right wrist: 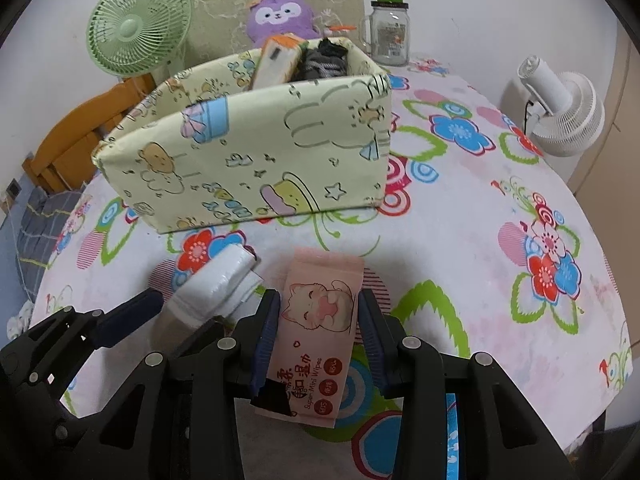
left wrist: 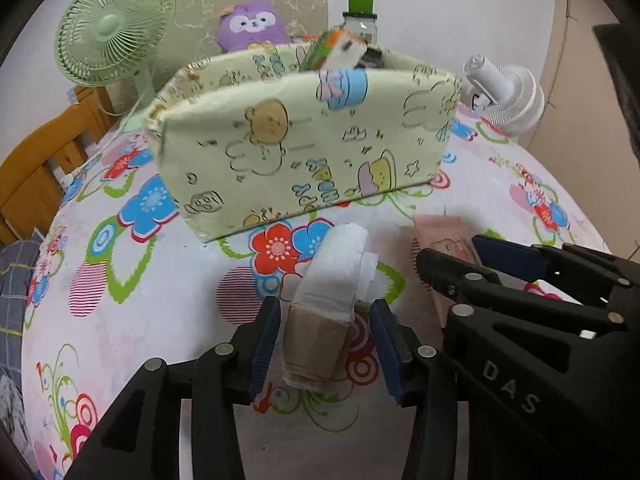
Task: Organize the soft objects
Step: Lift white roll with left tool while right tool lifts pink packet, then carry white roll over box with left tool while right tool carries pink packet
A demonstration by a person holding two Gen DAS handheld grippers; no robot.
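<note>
Between the fingers of the left gripper (left wrist: 324, 344) lay a white-and-tan soft tissue pack (left wrist: 326, 312), jaws spread, pads clear of it. The right gripper (right wrist: 318, 338) straddled a pink wet-wipes pouch (right wrist: 316, 340), contact uncertain. Ahead stood the pale-yellow cartoon-print fabric bin (left wrist: 304, 152). Recommended: close squarely at mid-pack, gently. Bin contents were largely hidden behind its wall.

A white tissue pack (left wrist: 332, 280) with a tan end lies flat on the flowery table, near the front edge. Just beside it lies a pink wipes pack (right wrist: 320, 336) with a cat picture. Behind them stands a yellow cloth box (left wrist: 304, 140), open on top.
</note>
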